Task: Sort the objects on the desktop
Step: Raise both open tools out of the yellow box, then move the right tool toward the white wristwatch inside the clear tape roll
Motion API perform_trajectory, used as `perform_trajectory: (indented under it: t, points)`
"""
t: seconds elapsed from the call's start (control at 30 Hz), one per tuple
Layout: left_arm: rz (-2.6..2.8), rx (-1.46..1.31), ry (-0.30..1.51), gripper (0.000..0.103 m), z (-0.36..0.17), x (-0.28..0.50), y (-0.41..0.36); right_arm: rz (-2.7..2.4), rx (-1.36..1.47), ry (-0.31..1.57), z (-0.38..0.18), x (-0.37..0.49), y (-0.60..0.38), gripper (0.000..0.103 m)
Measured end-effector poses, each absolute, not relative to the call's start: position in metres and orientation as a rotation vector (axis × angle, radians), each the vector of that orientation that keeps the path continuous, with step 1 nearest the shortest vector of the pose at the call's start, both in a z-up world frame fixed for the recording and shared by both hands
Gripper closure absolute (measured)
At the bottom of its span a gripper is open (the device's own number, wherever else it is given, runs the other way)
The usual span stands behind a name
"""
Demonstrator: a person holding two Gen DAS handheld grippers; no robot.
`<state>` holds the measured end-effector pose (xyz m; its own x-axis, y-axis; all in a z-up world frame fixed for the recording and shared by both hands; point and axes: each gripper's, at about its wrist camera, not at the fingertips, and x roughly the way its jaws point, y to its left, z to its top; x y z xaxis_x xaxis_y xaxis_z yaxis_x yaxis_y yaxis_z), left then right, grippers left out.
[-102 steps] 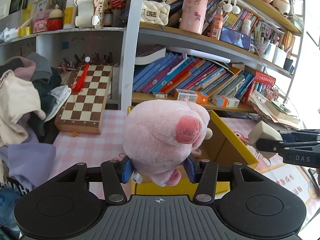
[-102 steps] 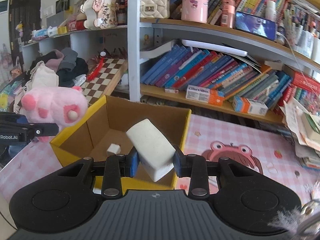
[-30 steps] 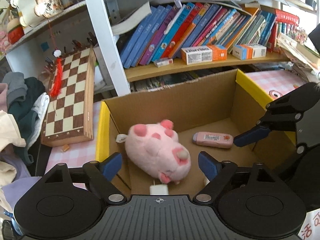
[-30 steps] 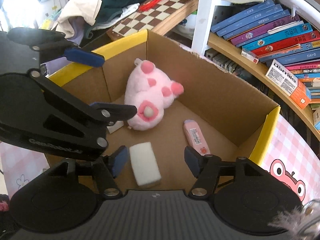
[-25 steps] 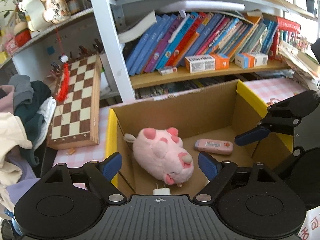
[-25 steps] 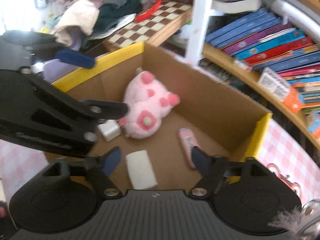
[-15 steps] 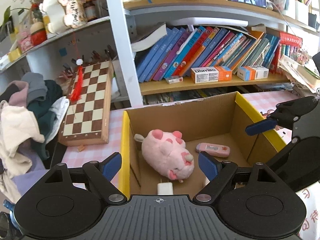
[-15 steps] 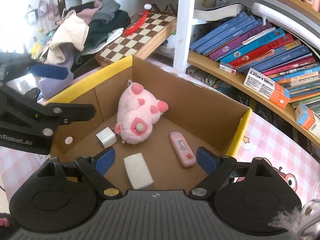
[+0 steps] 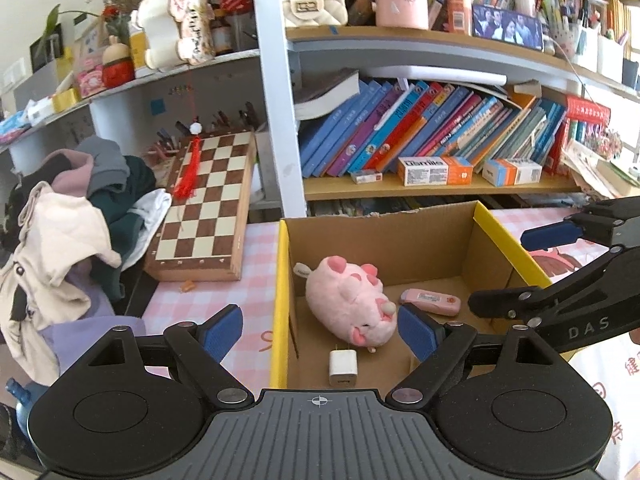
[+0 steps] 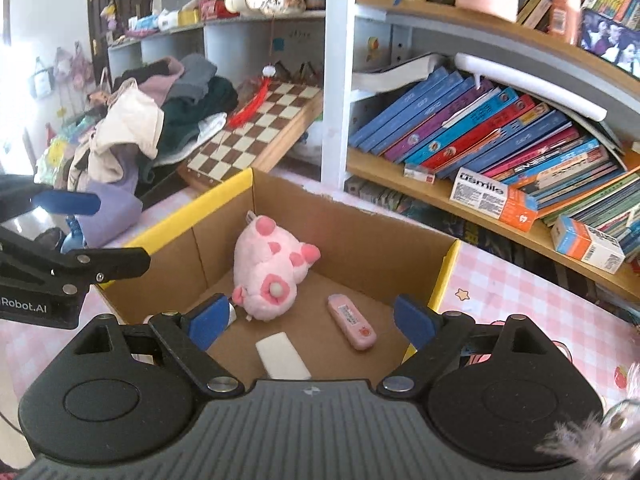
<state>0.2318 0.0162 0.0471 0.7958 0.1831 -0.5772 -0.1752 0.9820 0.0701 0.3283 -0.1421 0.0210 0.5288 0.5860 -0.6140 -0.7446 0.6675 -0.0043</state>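
A yellow-rimmed cardboard box (image 9: 282,280) (image 10: 444,276) stands on the pink checked table. In it lie a pink plush pig (image 9: 348,306) (image 10: 270,272), a pink eraser-like case (image 9: 432,302) (image 10: 352,322), a white charger cube (image 9: 343,366) and a white foam block (image 10: 282,356). My left gripper (image 9: 320,330) is open and empty, above the box's near left side; it also shows in the right wrist view (image 10: 76,232). My right gripper (image 10: 308,320) is open and empty, above the box's near right side; it also shows in the left wrist view (image 9: 548,272).
A chessboard (image 9: 204,208) leans behind the box at the left, beside a heap of clothes (image 9: 60,216). A bookshelf (image 9: 420,152) with books and small cartons stands behind. A white shelf post (image 9: 276,92) rises behind the box.
Both grippers let go of the pig and the foam block into the box, opened, and have drawn back and up away from it.
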Motion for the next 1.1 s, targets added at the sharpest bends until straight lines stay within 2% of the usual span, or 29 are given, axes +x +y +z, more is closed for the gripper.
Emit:
perform_trajectory:
  t: [0.7,1.1]
  points:
    - [0.161,-0.073,0.593,0.016,0.036,0.149,0.033,0.529,-0.146,0.532,0.019,0.225,-0.185,0.011]
    - [0.138,-0.096,0.640,0.016,0.018,0.095,0.039,0.375,-0.121,0.593,-0.004,0.155,-0.205,0.011]
